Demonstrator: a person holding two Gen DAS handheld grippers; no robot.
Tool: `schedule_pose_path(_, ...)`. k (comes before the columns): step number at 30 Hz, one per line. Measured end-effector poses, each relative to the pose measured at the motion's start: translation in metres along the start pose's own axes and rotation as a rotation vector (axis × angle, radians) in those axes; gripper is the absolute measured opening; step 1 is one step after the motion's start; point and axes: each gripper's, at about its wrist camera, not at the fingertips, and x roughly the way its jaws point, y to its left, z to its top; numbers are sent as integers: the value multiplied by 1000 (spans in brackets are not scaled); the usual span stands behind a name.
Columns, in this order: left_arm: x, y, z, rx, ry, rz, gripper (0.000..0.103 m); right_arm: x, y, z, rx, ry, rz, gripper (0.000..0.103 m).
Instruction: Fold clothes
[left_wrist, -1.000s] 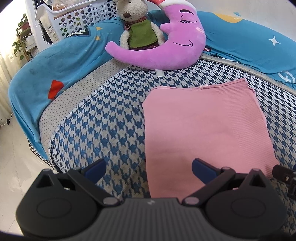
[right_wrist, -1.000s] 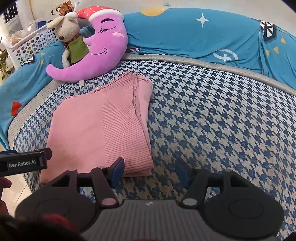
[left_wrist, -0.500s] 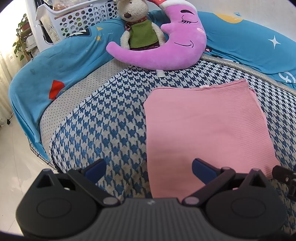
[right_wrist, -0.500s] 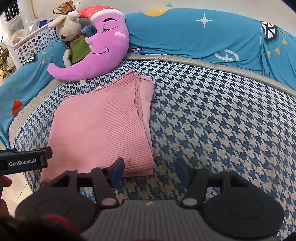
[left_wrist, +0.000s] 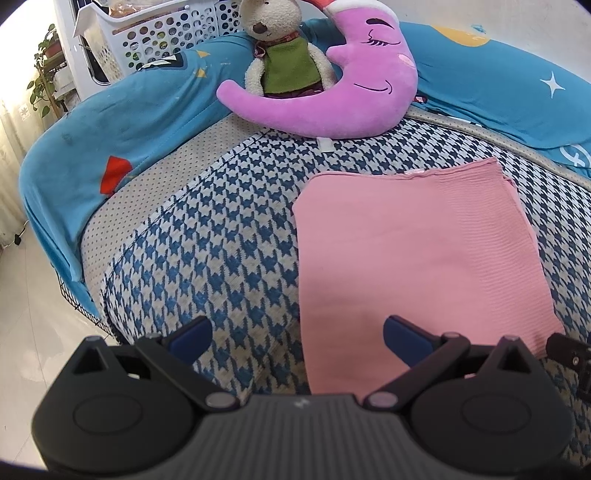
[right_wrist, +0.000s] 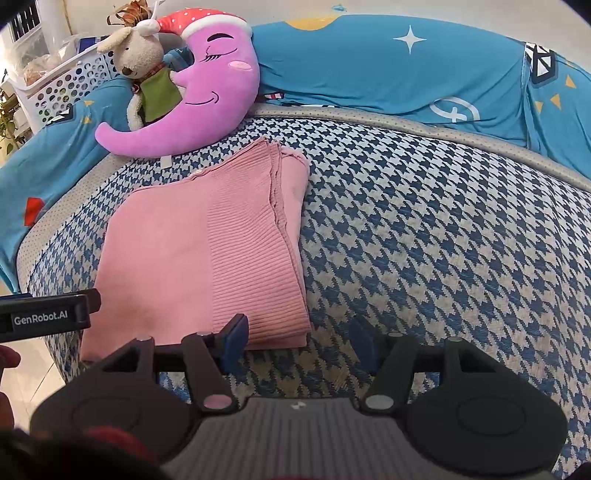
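Both grippers, left gripper (left_wrist: 297, 334) and right gripper (right_wrist: 299, 338), hang wide apart, empty, at the folded pink garment's (left_wrist: 413, 251) near edge.

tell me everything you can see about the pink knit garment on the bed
The pink knit garment is a ribbed, soft-looking knit, already folded into a neat rectangle and lying flat on the blue and cream houndstooth bed cover. Several stacked layer edges show along its right side, and a small tag or seam sits at the far edge. Its far corner lies close to the purple moon pillow, apparently not touching. Both grippers hover open at its near edge; neither grips it.
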Motion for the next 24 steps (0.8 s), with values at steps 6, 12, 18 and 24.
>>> schedule_pose_path(6,-1,1,1,-7,-4,2,103,-1,0,0,3,-3,2,61)
schedule_pose_path(12,1,2,2,-15,-2,1,103,-2,1,0,-4,-6,2,61)
schedule_pose_path(18,0,3,2,-26,-5,-8,103,-1,1,-1,-4,-4,-3,61)
schedule_pose_path(24,-1,2,2,-16,-5,-25,103,-2,2,0,-7,-9,3,61)
